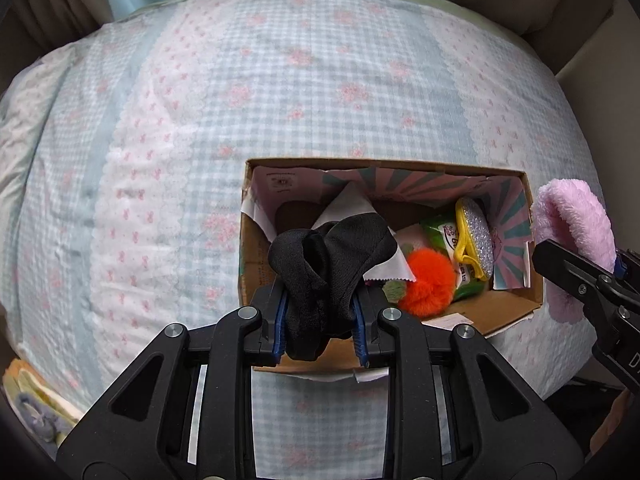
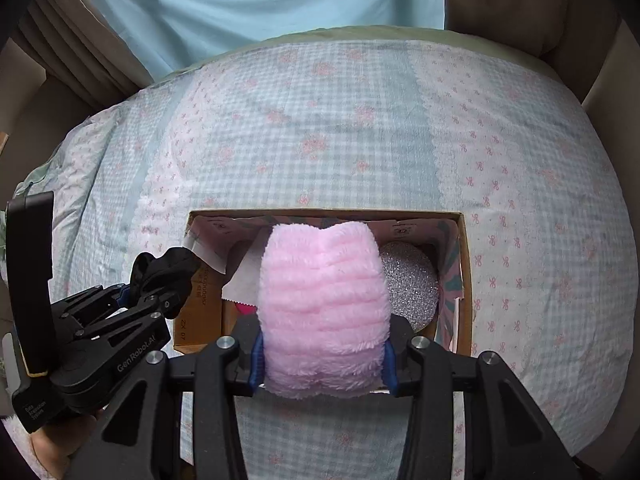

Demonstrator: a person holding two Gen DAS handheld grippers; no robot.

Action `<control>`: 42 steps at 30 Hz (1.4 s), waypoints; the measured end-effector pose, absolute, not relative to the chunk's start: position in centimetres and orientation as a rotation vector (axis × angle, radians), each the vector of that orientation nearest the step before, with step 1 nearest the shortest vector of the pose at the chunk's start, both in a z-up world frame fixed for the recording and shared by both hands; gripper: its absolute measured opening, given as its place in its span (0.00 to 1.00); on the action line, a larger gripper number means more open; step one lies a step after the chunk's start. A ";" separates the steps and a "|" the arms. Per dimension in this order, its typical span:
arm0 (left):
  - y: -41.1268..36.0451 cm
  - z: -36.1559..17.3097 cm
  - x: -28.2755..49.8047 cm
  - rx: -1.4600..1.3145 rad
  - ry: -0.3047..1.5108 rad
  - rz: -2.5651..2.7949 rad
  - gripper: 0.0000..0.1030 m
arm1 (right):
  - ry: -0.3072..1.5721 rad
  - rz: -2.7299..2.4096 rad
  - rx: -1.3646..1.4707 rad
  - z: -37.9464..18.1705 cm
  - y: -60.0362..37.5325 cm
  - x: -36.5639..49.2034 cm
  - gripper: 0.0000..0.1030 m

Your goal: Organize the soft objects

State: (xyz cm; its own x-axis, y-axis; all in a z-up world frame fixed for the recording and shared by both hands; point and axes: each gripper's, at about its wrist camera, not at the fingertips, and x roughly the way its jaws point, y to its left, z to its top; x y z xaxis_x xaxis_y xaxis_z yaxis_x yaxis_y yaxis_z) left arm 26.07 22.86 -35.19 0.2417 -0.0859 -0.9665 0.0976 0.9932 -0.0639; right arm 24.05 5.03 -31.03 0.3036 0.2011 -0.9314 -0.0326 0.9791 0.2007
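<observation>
The box (image 1: pixel 516 312) holds an orange pompom (image 1: pixel 430 282), glitter pouch (image 1: pixel 476 236) and green packet (image 1: pixel 440 232); left gripper (image 1: pixel 320 320) pinches black cloth (image 1: pixel 332 256), right gripper (image 2: pixel 322 360) pinches pink fleece (image 2: pixel 324 304).

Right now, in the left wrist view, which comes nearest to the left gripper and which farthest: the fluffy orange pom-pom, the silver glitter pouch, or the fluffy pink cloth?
1. Fluffy orange pom-pom, in the cardboard box, just right of the left gripper.
2. Silver glitter pouch, deeper right.
3. Fluffy pink cloth, beyond the box's right wall.
</observation>
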 end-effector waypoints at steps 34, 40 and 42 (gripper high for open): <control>20.0 -36.2 23.6 0.125 1.408 -0.246 1.00 | 1.416 0.127 0.346 -34.3 0.1 24.8 1.00; 20.3 -32.0 22.3 0.112 1.331 -0.205 1.00 | 1.329 0.152 0.318 -29.5 -0.6 22.9 1.00; 20.2 -30.3 21.7 0.103 1.304 -0.193 1.00 | 1.293 0.155 0.311 -27.6 -1.2 22.2 1.00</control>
State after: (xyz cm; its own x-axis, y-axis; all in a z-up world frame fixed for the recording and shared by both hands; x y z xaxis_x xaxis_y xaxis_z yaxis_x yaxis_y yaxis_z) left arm 21.73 20.18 -30.34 0.2509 -0.0839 -0.9644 0.1998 0.9793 -0.0333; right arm 22.18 -1.17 -27.62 0.2713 0.2856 -0.9192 0.0596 0.9482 0.3122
